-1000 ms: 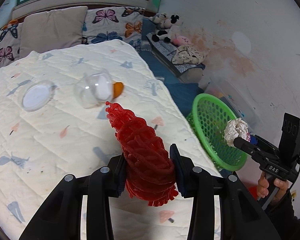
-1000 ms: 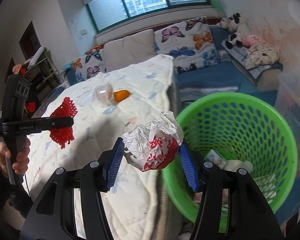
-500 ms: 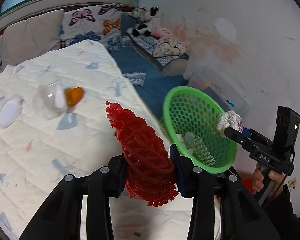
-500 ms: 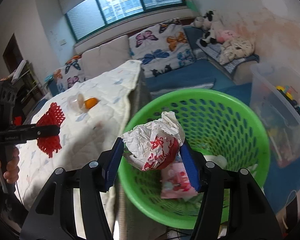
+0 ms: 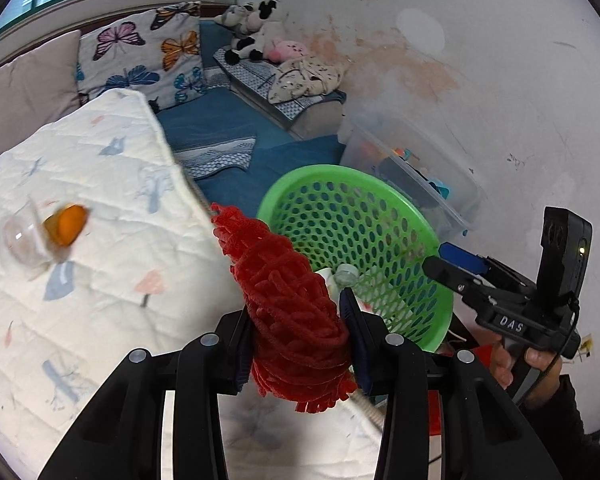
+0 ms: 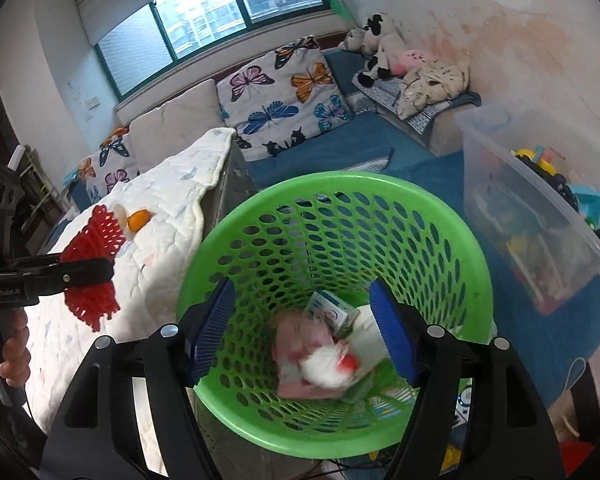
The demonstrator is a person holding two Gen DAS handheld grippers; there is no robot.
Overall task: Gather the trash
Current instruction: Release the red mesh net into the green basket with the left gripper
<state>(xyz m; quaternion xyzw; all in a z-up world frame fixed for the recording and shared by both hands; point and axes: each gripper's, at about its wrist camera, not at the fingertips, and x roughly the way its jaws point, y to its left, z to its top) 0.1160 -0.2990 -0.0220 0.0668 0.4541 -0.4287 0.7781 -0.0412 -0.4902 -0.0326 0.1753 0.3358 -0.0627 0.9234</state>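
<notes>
My left gripper [image 5: 300,344] is shut on a red foam fruit net [image 5: 288,304], held over the bed's edge beside the green basket [image 5: 428,236]; it also shows in the right wrist view [image 6: 94,268]. My right gripper [image 6: 304,328] is open and empty above the green basket [image 6: 476,264]. The crumpled white and red paper ball [image 6: 328,368] lies blurred inside the basket among other trash. A clear plastic cup [image 5: 20,236] and orange peel [image 5: 66,224] lie on the white quilt [image 5: 100,280].
A clear storage bin of toys [image 6: 540,216] stands right of the basket against the stained wall. Butterfly cushions [image 6: 288,96] and plush toys [image 6: 384,48] line the blue bench at the back. My right gripper shows in the left wrist view [image 5: 460,264] over the basket's rim.
My right gripper has opened and the paper ball has dropped into the basket. My left gripper has moved right toward the basket with the red net.
</notes>
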